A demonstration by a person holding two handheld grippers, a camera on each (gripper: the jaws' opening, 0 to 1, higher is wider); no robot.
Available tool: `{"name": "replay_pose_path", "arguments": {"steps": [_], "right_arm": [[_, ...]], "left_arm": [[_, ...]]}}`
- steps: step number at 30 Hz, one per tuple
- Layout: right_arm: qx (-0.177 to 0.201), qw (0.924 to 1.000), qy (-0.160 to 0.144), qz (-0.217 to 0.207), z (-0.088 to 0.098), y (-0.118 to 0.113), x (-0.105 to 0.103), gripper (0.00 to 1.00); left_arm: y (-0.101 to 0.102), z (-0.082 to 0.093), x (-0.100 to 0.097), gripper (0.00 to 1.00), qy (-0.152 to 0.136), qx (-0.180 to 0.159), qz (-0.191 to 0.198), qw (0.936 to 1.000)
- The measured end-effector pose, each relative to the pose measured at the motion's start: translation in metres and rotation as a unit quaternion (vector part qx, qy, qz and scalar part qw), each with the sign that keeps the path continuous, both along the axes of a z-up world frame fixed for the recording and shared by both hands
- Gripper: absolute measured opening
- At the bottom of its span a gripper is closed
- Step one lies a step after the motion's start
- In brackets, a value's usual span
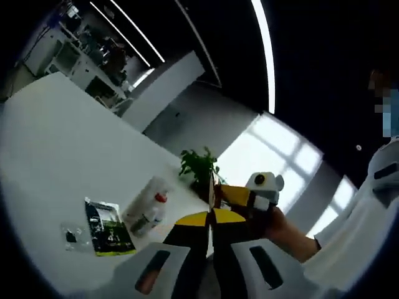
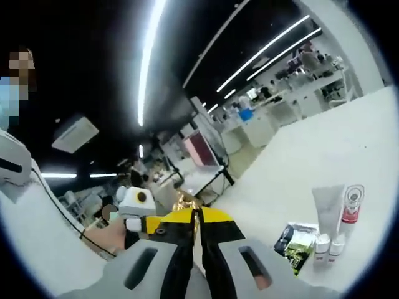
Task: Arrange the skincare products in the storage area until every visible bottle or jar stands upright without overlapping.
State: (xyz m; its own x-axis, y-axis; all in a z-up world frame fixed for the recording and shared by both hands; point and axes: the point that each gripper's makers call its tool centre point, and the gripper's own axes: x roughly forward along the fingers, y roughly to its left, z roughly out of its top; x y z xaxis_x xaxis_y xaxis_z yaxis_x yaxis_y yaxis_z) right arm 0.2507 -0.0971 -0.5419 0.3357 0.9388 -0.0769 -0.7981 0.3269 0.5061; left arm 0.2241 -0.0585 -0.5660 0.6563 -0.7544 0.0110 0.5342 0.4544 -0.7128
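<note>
Skincare products lie on the white worktop (image 1: 56,143), untouched by either gripper; judged from this, arranging has barely begun. In the left gripper view, the left gripper (image 1: 209,224) has its jaws closed on nothing, with the right gripper (image 1: 240,198) just beyond it. To the left lie a green packet (image 1: 107,229), a small dark sachet (image 1: 72,237) and a clear bag (image 1: 148,207) of bottles, on its side. In the right gripper view, the right gripper's jaws are closed too, empty; right of them two tubes (image 2: 336,208) and two small bottles (image 2: 328,245) appear upright. A plant (image 1: 198,166) sits farther off.
</note>
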Motion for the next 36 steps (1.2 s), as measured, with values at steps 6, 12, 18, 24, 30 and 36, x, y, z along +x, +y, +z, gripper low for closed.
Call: {"name": "replay_pose_path", "arguments": {"steps": [6, 12, 18, 24, 30, 36], "right_arm": [[-0.009, 0.9999, -0.008, 0.003, 0.0, 0.003, 0.001, 0.03], [-0.034, 0.9987, -0.036, 0.009, -0.001, 0.006, 0.003, 0.01], [-0.061, 0.9966, -0.054, 0.007, -0.004, 0.01, 0.005, 0.01], [-0.094, 0.9931, -0.071, 0.005, -0.01, 0.016, 0.008, 0.01], [-0.128, 0.989, -0.074, -0.012, -0.021, 0.025, 0.013, 0.01], [-0.159, 0.9835, -0.083, -0.024, -0.032, 0.036, 0.022, 0.01]], "left_arm": [[0.0, 0.0, -0.001, 0.05, 0.005, -0.004, 0.001, 1.0], [0.002, -0.003, 0.0, 0.05, 0.013, -0.006, 0.0, 0.9999], [0.007, -0.009, 0.001, 0.05, 0.027, -0.015, 0.007, 0.9995], [0.014, -0.016, 0.003, 0.05, 0.048, -0.001, 0.021, 0.9986], [0.025, -0.029, 0.008, 0.05, 0.073, 0.043, 0.046, 0.9954], [0.042, -0.041, 0.015, 0.05, 0.09, 0.072, 0.074, 0.9906]]}}
